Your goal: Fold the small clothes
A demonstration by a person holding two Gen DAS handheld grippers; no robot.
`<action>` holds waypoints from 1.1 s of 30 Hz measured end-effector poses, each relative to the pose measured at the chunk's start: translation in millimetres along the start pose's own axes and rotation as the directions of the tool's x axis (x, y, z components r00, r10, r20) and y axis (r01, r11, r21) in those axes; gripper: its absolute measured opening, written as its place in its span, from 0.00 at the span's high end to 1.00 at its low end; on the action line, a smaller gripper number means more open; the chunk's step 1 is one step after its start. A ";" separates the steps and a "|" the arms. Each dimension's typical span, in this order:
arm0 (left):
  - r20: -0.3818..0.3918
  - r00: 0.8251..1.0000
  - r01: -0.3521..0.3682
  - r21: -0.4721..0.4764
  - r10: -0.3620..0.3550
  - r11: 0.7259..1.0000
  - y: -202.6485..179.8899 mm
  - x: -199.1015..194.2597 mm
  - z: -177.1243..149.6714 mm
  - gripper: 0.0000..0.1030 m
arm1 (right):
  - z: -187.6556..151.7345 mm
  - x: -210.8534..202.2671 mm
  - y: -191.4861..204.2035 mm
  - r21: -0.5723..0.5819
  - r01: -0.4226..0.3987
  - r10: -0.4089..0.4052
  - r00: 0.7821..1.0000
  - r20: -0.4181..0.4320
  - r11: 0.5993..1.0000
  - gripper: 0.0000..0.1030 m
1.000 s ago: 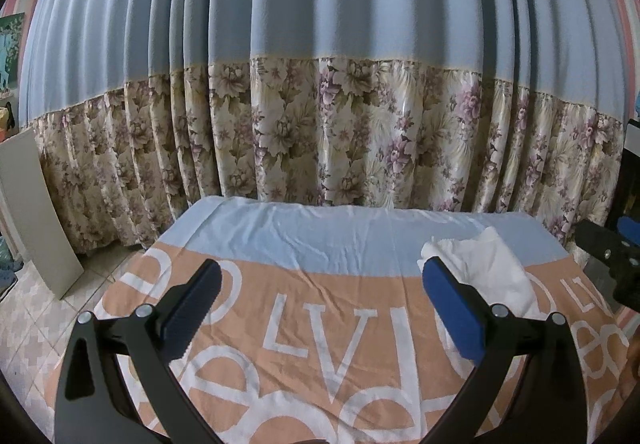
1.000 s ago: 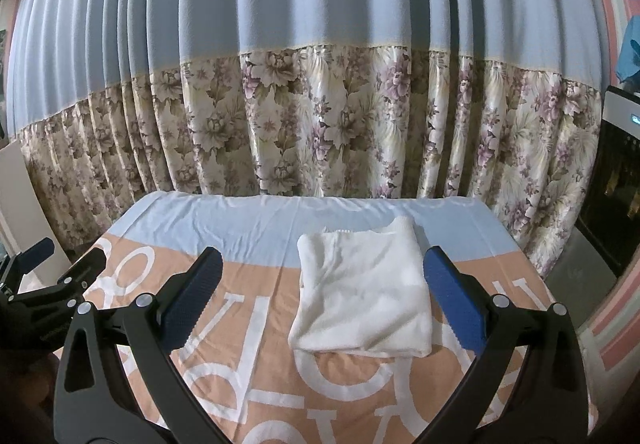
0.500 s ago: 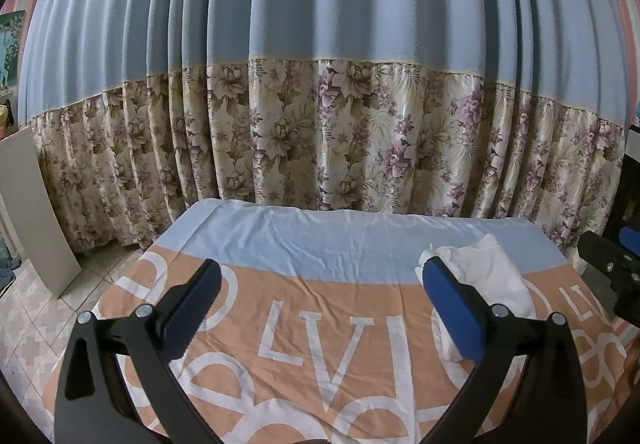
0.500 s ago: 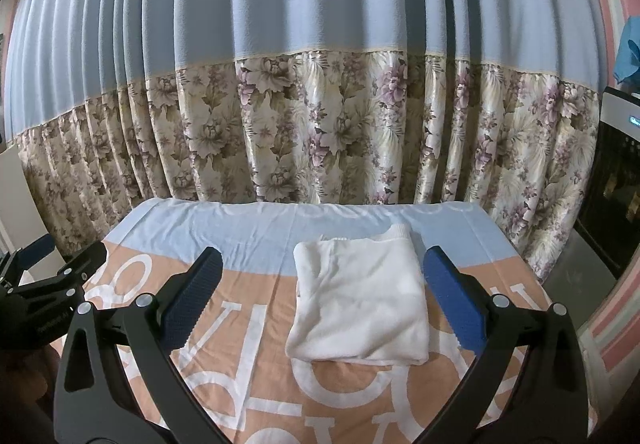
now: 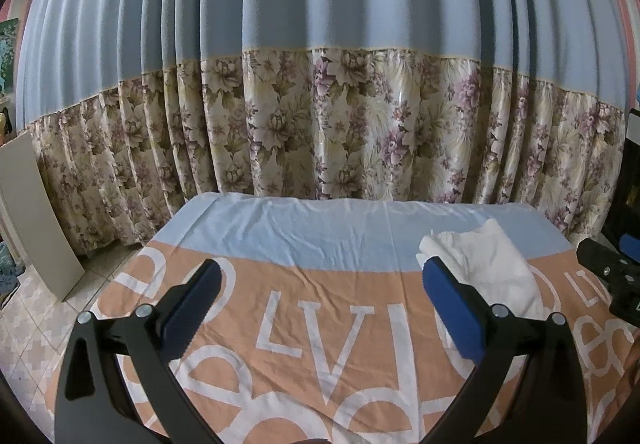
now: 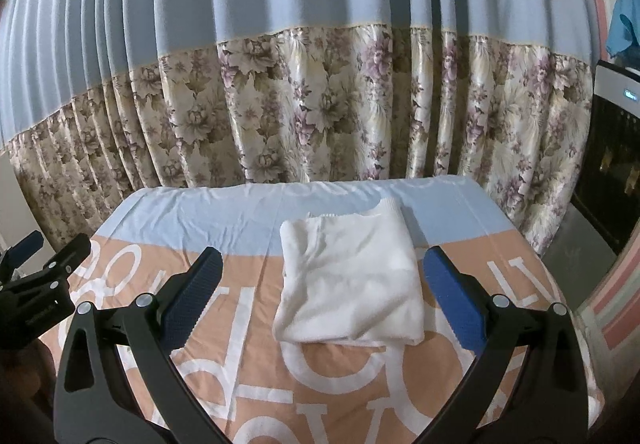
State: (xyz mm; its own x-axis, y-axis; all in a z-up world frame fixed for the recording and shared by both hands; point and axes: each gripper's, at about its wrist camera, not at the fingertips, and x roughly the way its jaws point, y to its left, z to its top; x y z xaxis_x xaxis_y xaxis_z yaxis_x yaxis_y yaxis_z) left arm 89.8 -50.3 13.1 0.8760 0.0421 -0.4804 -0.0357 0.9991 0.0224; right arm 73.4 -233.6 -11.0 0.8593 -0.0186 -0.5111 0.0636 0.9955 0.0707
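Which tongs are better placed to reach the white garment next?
Right, probably. The right tongs are open with the garment centred ahead of them. For the left tongs, it lies off to the right, partly behind one finger.

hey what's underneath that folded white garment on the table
The folded white garment lies on the orange and blue lettered cloth, across the border between the two colours. Whatever is under that cloth, and the print directly beneath the garment, is covered.

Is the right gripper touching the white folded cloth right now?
Apart. In the right wrist view the right gripper is wide open, and the orange tablecloth shows between each finger and the white folded cloth.
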 end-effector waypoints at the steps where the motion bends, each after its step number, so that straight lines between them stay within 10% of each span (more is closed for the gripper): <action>1: -0.002 1.000 -0.001 0.000 0.001 1.000 -0.1 0.6 -3.0 0.02 | -2.0 1.4 -0.8 0.001 0.000 0.000 1.000 -0.006 1.000 0.03; 33: -0.029 0.999 -0.013 0.007 0.013 1.000 5.8 8.3 -12.7 0.02 | -11.2 11.9 -2.3 0.000 -0.004 0.004 0.999 -0.040 1.000 0.03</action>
State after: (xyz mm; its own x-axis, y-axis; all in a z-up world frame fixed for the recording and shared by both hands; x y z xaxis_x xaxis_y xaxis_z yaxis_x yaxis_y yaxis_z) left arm 90.8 -44.1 -2.0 0.8612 0.0551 -0.5052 -0.0436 0.9985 0.0345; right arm 77.9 -235.1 -26.8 0.8388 -0.0108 -0.5444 0.0603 0.9955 0.0731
